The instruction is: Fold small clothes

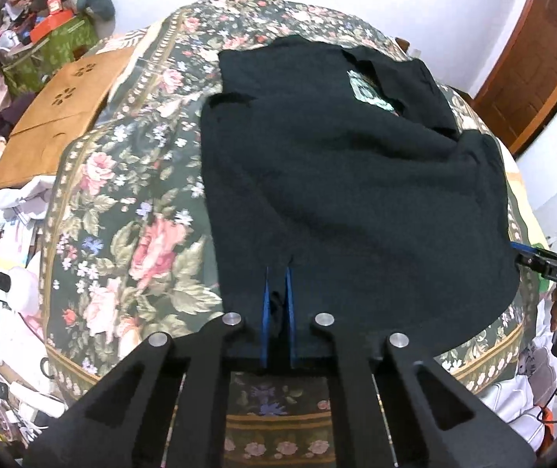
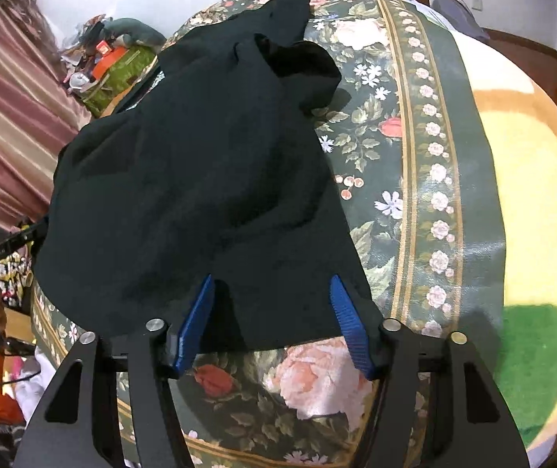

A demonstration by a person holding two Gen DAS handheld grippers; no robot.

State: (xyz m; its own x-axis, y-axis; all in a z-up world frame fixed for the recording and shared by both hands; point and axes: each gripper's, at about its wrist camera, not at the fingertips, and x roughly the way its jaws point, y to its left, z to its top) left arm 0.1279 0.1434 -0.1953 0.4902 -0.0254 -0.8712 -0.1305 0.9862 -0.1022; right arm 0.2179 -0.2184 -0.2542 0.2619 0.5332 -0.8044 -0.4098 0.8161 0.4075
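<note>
A small black garment (image 1: 337, 175) lies spread and rumpled on a floral bedspread (image 1: 122, 214), a pale printed patch (image 1: 368, 89) showing near its far end. My left gripper (image 1: 277, 277) is shut on the garment's near hem, a pinch of black cloth squeezed between its blue pads (image 1: 266, 304). In the right wrist view the same garment (image 2: 180, 175) is bunched at the far side. My right gripper (image 2: 271, 277) stands open over the near edge. Cloth lies between its blue fingers (image 2: 342, 304) and they do not press on it. Each gripper shows at the edge of the other's view.
A brown board (image 1: 63, 117) and piled clutter (image 1: 44, 27) sit left of the bed. A wooden door (image 1: 540, 58) is at the far right. A yellow blanket (image 2: 532, 175) with a green patch (image 2: 532, 351) lies beyond the bedspread's (image 2: 415, 156) border. Striped curtains (image 2: 13, 97) hang at the left.
</note>
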